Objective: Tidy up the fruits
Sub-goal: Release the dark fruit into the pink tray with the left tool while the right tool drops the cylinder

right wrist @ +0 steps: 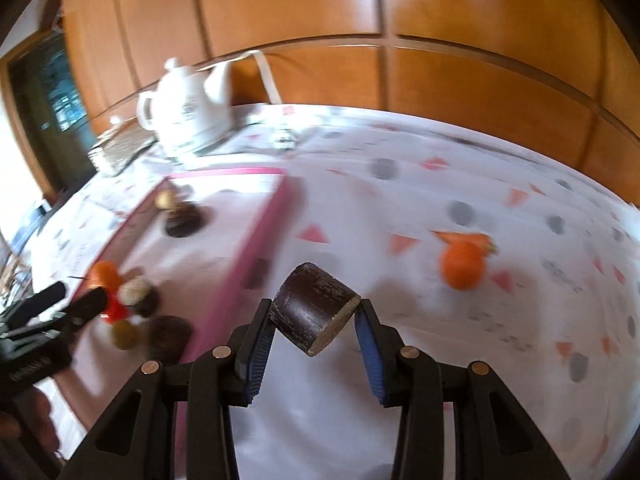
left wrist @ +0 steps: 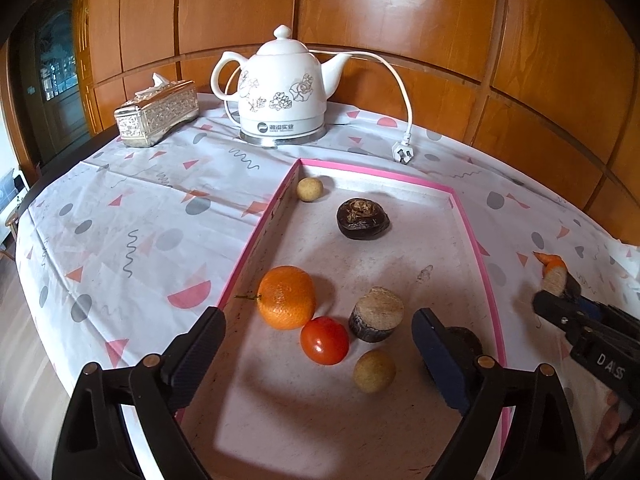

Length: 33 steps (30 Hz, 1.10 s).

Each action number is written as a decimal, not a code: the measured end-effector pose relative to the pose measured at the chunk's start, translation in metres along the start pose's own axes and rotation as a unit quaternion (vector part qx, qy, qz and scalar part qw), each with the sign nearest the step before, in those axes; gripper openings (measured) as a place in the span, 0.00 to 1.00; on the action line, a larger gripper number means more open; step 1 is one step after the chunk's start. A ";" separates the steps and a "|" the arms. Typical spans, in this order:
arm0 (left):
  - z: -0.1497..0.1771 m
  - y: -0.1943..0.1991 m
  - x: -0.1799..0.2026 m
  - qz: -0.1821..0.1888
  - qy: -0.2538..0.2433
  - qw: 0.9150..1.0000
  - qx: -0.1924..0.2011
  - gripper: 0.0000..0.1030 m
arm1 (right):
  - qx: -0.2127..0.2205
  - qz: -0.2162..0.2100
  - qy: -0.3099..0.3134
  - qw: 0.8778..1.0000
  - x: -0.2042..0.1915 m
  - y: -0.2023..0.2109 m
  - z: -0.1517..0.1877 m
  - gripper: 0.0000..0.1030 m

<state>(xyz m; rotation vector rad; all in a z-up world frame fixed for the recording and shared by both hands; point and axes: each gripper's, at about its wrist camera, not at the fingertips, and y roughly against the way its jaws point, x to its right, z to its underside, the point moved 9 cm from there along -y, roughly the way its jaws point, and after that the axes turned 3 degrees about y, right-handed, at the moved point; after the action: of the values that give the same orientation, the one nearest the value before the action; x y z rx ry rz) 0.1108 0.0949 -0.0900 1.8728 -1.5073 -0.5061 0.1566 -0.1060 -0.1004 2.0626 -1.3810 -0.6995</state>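
- The right gripper (right wrist: 316, 322) is clamped on a dark, short sugarcane-like stub (right wrist: 314, 312), dark bark on its side and a pale cut end facing near-right; the stub sits tilted between the blue pads, its long axis running from far-left to near-right across the jaws.
- That gripper hangs above the patterned tablecloth (right wrist: 460, 184), just to the right of the pink-rimmed tray (right wrist: 256, 236). The tray therefore lies to the left of the held stub, and the carry appears to need a leftward move over the pink rim.
- The left gripper (left wrist: 318, 332) stands wide apart with nothing pressed between its pads. It hovers over the near end of the tray (left wrist: 260, 236).
- Between and just beyond its jaws lie an orange (left wrist: 286, 297), a red tomato (left wrist: 324, 340), a second cut stub (left wrist: 376, 314) standing on end, and a small tan round fruit (left wrist: 374, 371). A dark item is partly hidden behind its right jaw.
- Farther off in the tray sit a dark wrinkled fruit (left wrist: 362, 218) and another small tan fruit (left wrist: 309, 189) in the far-left corner.
- One orange fruit (right wrist: 462, 264) with a leafy top lies out on the cloth, to the far right of the right gripper and well apart from the tray; the right hand is the nearer to it, but that hand is occupied.
- The free floor of the tray lies along its right side and middle, which seems the likeliest spot for setting the stub down.
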 end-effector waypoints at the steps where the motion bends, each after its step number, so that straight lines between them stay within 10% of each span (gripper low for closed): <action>1: 0.000 0.001 -0.001 0.000 0.001 1.000 0.001 0.92 | 0.000 -0.009 0.006 1.000 -0.009 -0.001 -0.003 0.40; 19: -0.001 0.001 -0.016 -0.001 0.024 1.000 0.001 0.92 | -0.027 -0.087 0.034 0.995 -0.091 -0.027 -0.032 0.43; 23: -0.001 -0.001 -0.015 0.003 0.026 1.000 -0.001 0.92 | -0.020 -0.092 0.021 0.995 -0.087 -0.025 -0.031 0.59; 33: -0.003 0.003 -0.003 0.017 0.014 1.000 0.006 0.92 | 0.009 -0.043 -0.044 0.998 -0.023 -0.007 -0.019 0.59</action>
<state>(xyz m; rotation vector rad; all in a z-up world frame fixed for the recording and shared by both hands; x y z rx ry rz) 0.1104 0.0981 -0.0861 1.8530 -1.5242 -0.4545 0.1663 -0.0796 -0.0893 2.1391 -1.3562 -0.8267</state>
